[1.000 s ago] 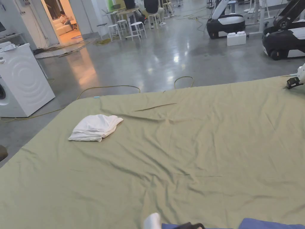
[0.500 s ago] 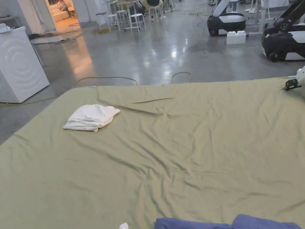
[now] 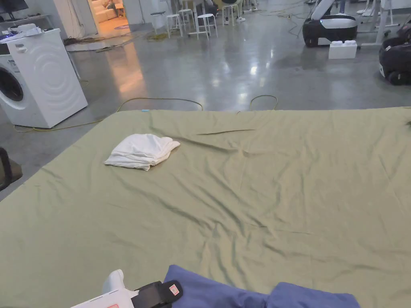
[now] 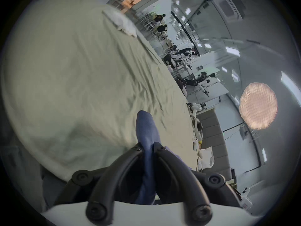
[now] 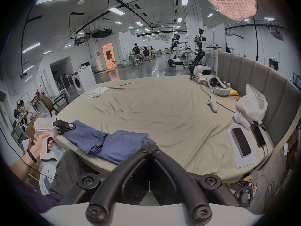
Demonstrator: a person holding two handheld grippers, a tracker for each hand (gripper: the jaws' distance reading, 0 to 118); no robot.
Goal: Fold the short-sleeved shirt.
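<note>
Soft blue short-sleeved shirt [image 3: 241, 290] bunched in loose rounded folds at the 6 o'clock edge of the wrinkled, matte olive bedsheet [image 3: 261, 192] in the head view, with a folded white cloth [image 3: 141, 151] lying flat at 10 o'clock, well apart from it. Left gripper [image 4: 147, 145] clenched on a ridge of the blue fabric, both curved black jaws pressing on it. Right gripper [image 5: 151, 146] closed tip to tip right at the shirt's near hem [image 5: 123, 141]; cannot tell whether any cloth is pinched.

Matt blue cloth shirt [image 3: 224, 289] lies on creased, seemingly cotton green sheet [image 3: 249, 192]; concrete floor [image 3: 224, 76] gleams glossy.
</note>
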